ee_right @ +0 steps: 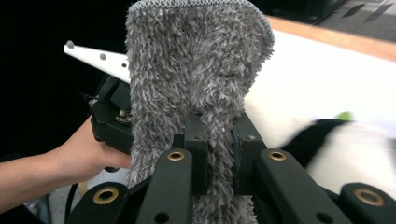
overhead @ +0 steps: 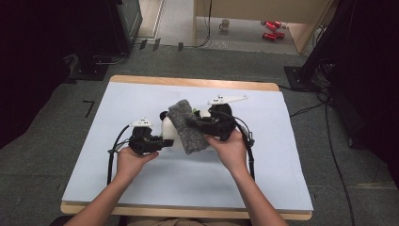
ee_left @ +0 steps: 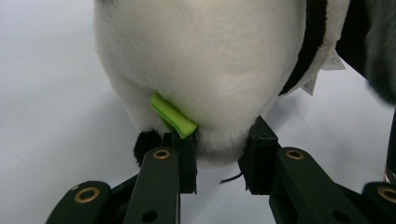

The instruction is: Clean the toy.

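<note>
One plush panda (overhead: 170, 128), one grey shaggy cloth (overhead: 187, 126), two claws, one worktop (overhead: 141, 179); beyond, one mug (overhead: 225, 24) and two red cans (overhead: 272, 29).

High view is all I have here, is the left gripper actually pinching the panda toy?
Observer: Yes, the left gripper is clamped on the white fur of the panda toy.
Operator: Anything next to that pinch?
Observer: A small green piece sticks out of the fur just above one jaw.
Operator: And the grey cloth?
Observer: The right gripper has the grey cloth squeezed between its jaws, and the cloth stands up above them.
</note>
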`<state>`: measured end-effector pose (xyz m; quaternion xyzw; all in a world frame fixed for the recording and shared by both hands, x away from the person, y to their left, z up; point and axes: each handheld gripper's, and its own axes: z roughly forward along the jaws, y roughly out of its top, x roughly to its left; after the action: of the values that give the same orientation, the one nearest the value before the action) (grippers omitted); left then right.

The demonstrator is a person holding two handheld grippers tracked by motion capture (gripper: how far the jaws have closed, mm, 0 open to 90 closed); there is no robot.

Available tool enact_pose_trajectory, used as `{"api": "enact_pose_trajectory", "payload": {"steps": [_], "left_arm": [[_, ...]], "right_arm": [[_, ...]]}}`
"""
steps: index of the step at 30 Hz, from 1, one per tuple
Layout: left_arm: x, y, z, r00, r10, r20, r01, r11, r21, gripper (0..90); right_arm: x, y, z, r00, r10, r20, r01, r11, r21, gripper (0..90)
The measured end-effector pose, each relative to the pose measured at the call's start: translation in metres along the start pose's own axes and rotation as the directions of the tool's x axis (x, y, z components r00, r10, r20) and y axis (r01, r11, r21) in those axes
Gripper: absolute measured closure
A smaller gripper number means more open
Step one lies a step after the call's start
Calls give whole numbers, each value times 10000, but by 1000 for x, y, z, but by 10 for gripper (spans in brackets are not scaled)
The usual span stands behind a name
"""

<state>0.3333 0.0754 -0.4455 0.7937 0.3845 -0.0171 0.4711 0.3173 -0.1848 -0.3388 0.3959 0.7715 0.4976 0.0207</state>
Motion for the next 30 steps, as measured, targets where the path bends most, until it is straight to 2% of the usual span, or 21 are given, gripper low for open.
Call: {"api": "enact_pose_trajectory", "payload": {"steps": [3,5,7,10,16,18,20,30], "left_arm": [[-5,-1,1,9998,145,-98,-146,9999,-56,706],[-7,-2,2,9995,247,-198,-248,9997,-72,707],[-7,-3,4,9991,280,-324,-279,9996,55,707],[-4,-4,6,9990,227,-379,-223,9997,117,707],[-3,-4,9,9971,396,-646,-387,9991,148,709],[1,-5,9,9978,279,-599,-273,9996,94,709],[2,-4,9,9980,317,-539,-315,9995,49,709],[12,-2,11,9978,451,-492,-458,9989,-128,710]], "right_arm": [[0,-8,18,9999,126,-70,-123,9991,397,807],[-3,-14,29,9997,40,243,-56,9979,645,807],[-6,-20,38,9969,-299,722,244,9968,764,800],[-12,-25,43,9936,-438,1038,358,9963,777,795],[-21,-25,38,9823,-678,1747,529,9947,882,793],[-27,-25,35,9771,-618,2037,431,9945,949,798],[-34,-26,31,9789,-353,2013,185,9962,850,801],[-46,-23,15,9730,-202,2299,33,9973,733,807]]}}
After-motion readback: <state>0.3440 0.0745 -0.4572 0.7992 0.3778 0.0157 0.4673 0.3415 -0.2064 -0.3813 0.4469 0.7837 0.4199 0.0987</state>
